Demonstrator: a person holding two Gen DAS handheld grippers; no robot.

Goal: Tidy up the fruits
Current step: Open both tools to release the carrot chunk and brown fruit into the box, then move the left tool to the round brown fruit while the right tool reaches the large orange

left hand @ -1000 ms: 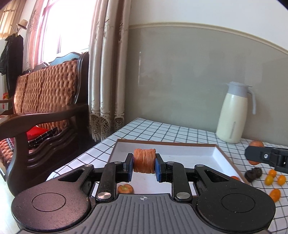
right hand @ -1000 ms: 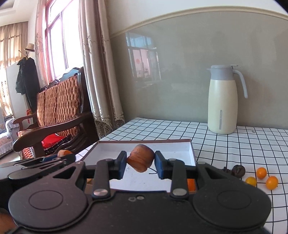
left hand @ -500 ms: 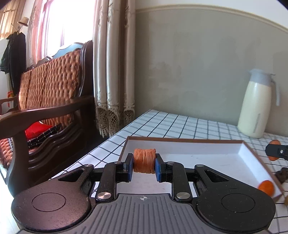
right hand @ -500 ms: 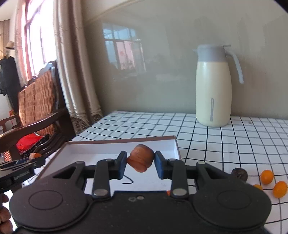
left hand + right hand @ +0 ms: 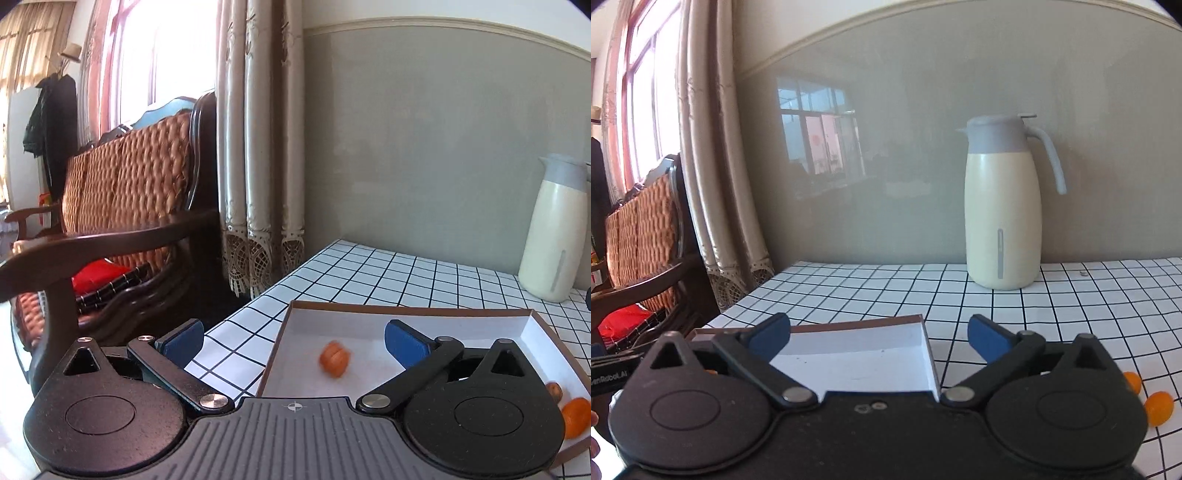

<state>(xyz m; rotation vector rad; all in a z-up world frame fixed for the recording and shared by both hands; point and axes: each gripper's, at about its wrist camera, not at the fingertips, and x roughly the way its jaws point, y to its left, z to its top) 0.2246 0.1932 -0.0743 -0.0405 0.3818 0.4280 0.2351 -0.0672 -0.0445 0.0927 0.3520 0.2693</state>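
A shallow white tray with a brown rim (image 5: pixel 406 308) lies on the checked table; it also shows in the right wrist view (image 5: pixel 849 326). My left gripper (image 5: pixel 293 341) is open and empty over the tray's left edge. An orange ribbed fruit (image 5: pixel 334 359) lies in the tray between its fingers. A small brown fruit (image 5: pixel 554 390) and an orange fruit (image 5: pixel 576 417) lie at the tray's right corner. My right gripper (image 5: pixel 879 334) is open and empty above the tray's far right corner. Two small orange fruits (image 5: pixel 1158 408) lie on the table at the right.
A cream and grey thermos jug (image 5: pixel 1003 206) stands at the back of the table by the wall; it also shows in the left wrist view (image 5: pixel 552 229). A dark wooden sofa (image 5: pixel 110 221) and curtains (image 5: pixel 258 147) are left of the table's edge.
Both grippers have opened. The orange ribbed fruit has dropped from the left gripper into the tray. The brown fruit has left the right gripper and no longer shows in that view.
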